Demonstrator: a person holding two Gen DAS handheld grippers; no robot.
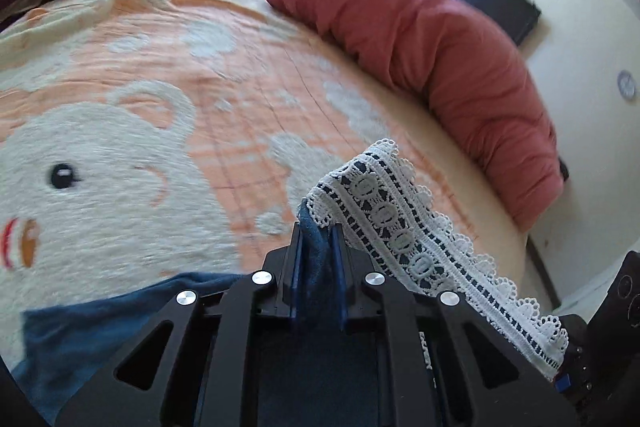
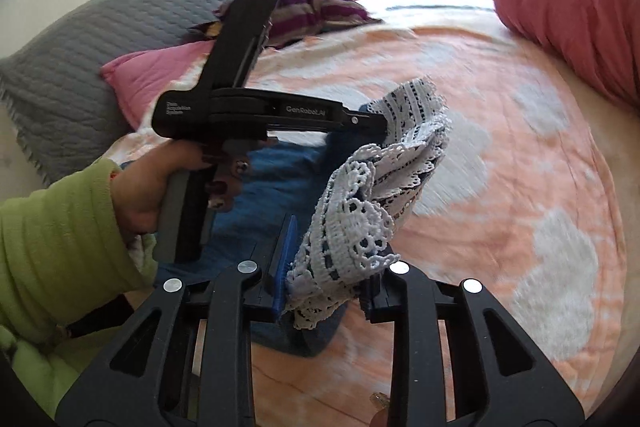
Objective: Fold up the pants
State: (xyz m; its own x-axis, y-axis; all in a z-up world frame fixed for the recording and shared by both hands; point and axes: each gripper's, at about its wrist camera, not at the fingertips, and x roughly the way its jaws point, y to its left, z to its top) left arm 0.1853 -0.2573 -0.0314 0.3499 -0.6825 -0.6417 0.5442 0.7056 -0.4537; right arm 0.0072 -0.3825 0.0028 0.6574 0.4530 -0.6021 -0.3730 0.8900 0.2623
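Blue pants (image 1: 80,339) w/ white lace hem (image 1: 404,223) lie partly on peach blanket (image 1: 240,67), hem end lifted off it. Left gripper (image 1: 318,239) clamped on hem corner; right gripper (image 2: 328,267) clamped on bunched lace beside it.

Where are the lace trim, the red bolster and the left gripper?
lace trim (image 1: 394,223): left wrist view, on the white band beside the jaws.
red bolster (image 1: 432,55): left wrist view, mid-length of the roll.
left gripper (image 2: 382,122): right wrist view, at the fingertips clamped on the lace.
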